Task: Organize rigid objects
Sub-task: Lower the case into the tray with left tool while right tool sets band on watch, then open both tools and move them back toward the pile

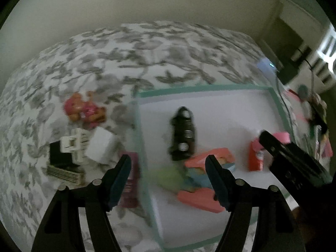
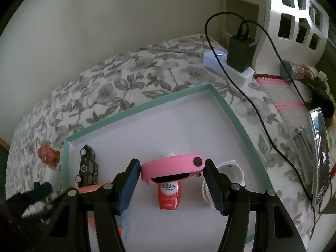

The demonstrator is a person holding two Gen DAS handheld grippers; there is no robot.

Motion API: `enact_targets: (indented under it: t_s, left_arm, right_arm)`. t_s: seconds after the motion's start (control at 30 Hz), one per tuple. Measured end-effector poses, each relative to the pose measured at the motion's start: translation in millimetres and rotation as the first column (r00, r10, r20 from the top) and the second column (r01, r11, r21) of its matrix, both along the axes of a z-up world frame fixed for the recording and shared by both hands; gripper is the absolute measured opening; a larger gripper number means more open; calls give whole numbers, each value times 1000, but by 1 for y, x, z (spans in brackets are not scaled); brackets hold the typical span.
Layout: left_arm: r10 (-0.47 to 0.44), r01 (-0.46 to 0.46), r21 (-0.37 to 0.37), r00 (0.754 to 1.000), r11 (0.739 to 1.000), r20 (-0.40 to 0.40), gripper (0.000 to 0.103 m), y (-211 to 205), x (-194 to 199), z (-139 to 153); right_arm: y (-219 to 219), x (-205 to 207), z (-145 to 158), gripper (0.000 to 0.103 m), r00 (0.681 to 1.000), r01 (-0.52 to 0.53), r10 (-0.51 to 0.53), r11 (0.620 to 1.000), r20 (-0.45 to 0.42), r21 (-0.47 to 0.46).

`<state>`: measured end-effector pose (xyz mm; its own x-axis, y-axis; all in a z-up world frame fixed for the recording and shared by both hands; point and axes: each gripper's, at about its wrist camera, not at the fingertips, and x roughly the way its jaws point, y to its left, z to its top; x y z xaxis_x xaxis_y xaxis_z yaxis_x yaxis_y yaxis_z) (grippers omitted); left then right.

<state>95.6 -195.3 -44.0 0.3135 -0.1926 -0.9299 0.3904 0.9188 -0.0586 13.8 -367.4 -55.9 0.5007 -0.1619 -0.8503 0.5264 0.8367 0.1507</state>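
Observation:
A white tray with a teal rim [image 1: 201, 88] [image 2: 220, 99] lies on a flowered bedspread. In it are a black toy car [image 1: 182, 134] [image 2: 88, 168], an orange-red bottle [image 1: 256, 157] [image 2: 169, 196], pink and blue blocks [image 1: 210, 168] and a white object [image 2: 231, 168]. My right gripper [image 2: 172, 168] is shut on a pink case [image 2: 172, 168] [image 1: 281, 136], held above the bottle. My left gripper [image 1: 168, 166] is open and empty over the tray's left rim. Left of the tray lie a pink doll [image 1: 84, 110] [image 2: 48, 153], a white cube [image 1: 100, 145], a white clip [image 1: 73, 142] and a dark red packet [image 1: 132, 180].
A white power strip [image 2: 229, 65] with a black adapter [image 2: 241, 52] and cables lies beyond the tray's far right corner. A crocheted mat [image 2: 287, 100], a mirror [image 2: 319, 153] and small items are at the right. A wall runs behind the bed.

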Motion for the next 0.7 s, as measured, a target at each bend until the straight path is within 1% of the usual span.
enact_targets:
  t_s: [0.1,0.2,0.27,0.33,0.37,0.43,0.5,0.6,0.7]
  left_arm:
    - [50,-50,3,999,999,20,84,13,6,2]
    - [79,-79,7,996,997,34,84,21,10,4]
    - [96,-96,3,995,995,37,85,27,12,4]
    - [111,-111,-1,993,994,37,96,31,14,4]
    - [116,-116,-3,992,993,38,96,33,15,4]
    - [129,-129,-3,991,992,43,96,36,18,3]
    - [139,-138,-7,989,990,49,96,39,19,3]
    - [162,-161,-13,985,987,54,96,45,20,2]
    - [184,-184,-14,981,983,54,96,51,23,0]
  right_arm:
    - [2,1,0,65,1000,-6,6,1000,-4,-16]
    - [1,1,-1,67,1000,-8,8,1000,-4,-17]
    - [1,1,-3,71,1000,-5,5,1000,-9,-15]
    - [-1,1,-5,77,1000,-1,1,1000,-16,-15]
    - [-2,0,-6,78,1000,2,-2,1000,-18,-12]
    - [-5,-1,-8,85,1000,11,-11,1000,-17,0]
    - [-6,-2,-10,87,1000,18,-18,1000,-14,11]
    - [-8,-3,-12,93,1000,28,-28,999,-13,22]
    - [-9,-4,-14,103,999,39,-39,999,-14,27]
